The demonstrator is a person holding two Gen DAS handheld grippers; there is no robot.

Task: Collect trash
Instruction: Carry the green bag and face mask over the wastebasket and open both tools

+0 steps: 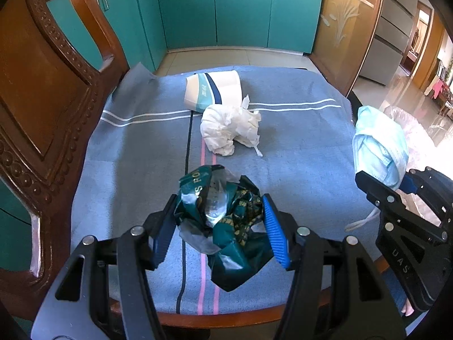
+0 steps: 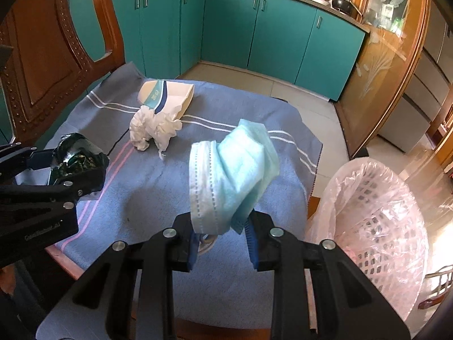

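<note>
Left gripper pinches one wrapper; right gripper pinches one mask, its length upright. One tissue, one cup lying sideways.

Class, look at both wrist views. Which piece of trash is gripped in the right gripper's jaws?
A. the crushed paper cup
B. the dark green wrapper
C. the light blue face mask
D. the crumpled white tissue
C. The right gripper is shut on the face mask, lifted above the cloth; the green wrapper sits in the left gripper, and tissue and cup lie on the cloth.
</note>
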